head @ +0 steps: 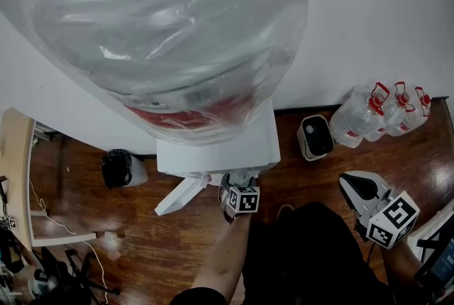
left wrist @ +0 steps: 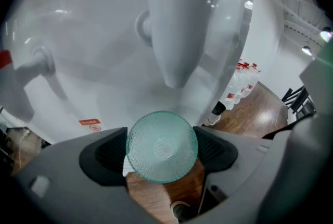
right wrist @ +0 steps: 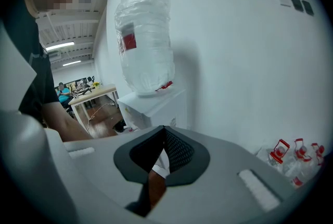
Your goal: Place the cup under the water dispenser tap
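Observation:
A pale green, dimpled glass cup sits between the black pads of my left gripper, which is shut on it. Just above the cup hangs the dispenser's white cone-shaped tap with a blue top. A second tap with a red lever is at the left. In the head view the left gripper reaches under the front edge of the white water dispenser; the cup is hidden there. My right gripper hangs apart at the right, with its pads meeting and nothing between them.
A large plastic-wrapped water bottle tops the dispenser against a white wall. Spare red-capped jugs and a small white appliance stand to the right on the wooden floor. A black bag and a wooden table are to the left.

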